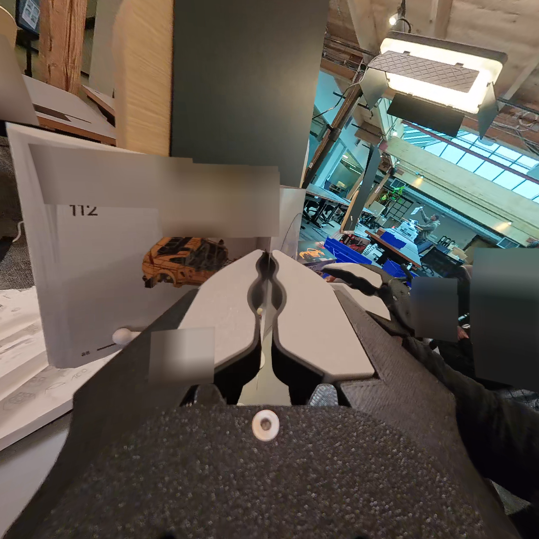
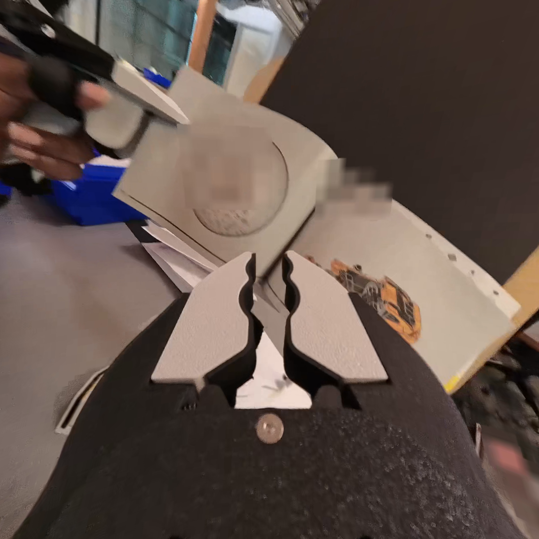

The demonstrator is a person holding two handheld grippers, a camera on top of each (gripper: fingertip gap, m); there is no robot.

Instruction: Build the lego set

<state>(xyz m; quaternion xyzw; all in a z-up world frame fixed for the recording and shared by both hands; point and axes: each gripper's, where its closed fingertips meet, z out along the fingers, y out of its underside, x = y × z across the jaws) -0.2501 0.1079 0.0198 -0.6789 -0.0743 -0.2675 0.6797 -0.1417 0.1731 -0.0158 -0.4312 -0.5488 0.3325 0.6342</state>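
Two grippers on the instruction booklet: your left gripper pinches a page, right gripper parted, seemingly straddling its corner. Page-turning step; next, clench right.

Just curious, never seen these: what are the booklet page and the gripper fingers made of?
The booklet page looks like thin matte paper: it curves while held. The left gripper fingers appear to be pale grey matte plastic with black, possibly rubbery, inner edges.
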